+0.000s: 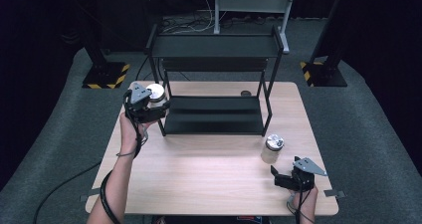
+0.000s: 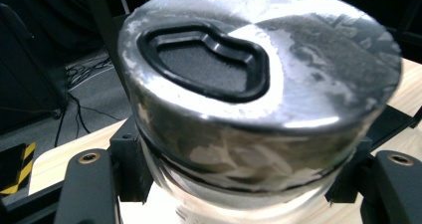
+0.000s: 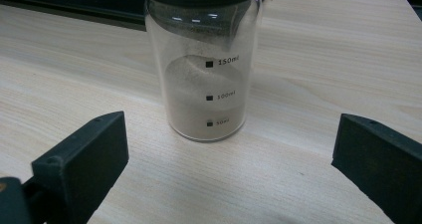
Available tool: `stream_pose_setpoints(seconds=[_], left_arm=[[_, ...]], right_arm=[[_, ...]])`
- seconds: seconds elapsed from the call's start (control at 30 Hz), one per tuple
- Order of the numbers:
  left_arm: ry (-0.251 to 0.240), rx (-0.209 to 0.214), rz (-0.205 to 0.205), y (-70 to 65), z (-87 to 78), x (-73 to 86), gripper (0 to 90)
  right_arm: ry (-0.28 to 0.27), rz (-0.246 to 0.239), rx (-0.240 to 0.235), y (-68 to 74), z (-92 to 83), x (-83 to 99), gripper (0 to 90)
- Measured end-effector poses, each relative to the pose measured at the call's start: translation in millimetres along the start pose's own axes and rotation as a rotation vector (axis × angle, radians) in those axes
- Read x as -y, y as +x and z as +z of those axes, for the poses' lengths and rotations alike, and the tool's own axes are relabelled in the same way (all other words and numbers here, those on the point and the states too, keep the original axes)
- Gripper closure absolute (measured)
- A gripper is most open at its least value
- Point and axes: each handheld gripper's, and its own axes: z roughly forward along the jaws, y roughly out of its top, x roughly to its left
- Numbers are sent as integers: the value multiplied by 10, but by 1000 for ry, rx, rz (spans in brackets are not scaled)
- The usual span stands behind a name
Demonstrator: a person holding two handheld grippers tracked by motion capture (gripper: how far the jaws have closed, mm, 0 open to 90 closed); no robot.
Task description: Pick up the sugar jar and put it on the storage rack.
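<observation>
Dark curtains and grey carpet ring the pale wooden counter (image 1: 209,184), where a black two-tier rack (image 1: 214,84) stands at the back as my landmark. At the rack's left front post, my left tool (image 1: 149,104) is clenched on a jar (image 2: 259,109), its jaws pressing the glass just under the silver lid, the jar lifted off the counter and level with the lower shelf. A second jar (image 1: 272,149) of the same make, holding pale powder to above its middle mark, stands on the counter in front of the rack's right front post. My right tool (image 1: 288,179) waits just short of that second jar with its jaws spread wide and nothing between them. As I judge it, the job of shelving the jars is at its first half: one jar is in hand at the rack's edge but not yet set down, the other untouched, and both shelves look bare. Count: two jars, two tools, one rack, plus one small dark round thing (image 1: 246,93) on the counter behind the rack's lower shelf.
</observation>
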Motion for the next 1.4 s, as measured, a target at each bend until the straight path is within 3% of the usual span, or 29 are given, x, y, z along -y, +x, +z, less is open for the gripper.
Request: stream_pose_setpoints(seconds=[0.33, 1.4], left_arm=[[1, -7, 23, 7, 78, -144, 307], [-10, 9, 14, 106, 201, -446, 307]], right_arm=[[-1, 1, -1, -2, -1, 2, 1], [3, -2, 0, 3, 3, -6, 1]])
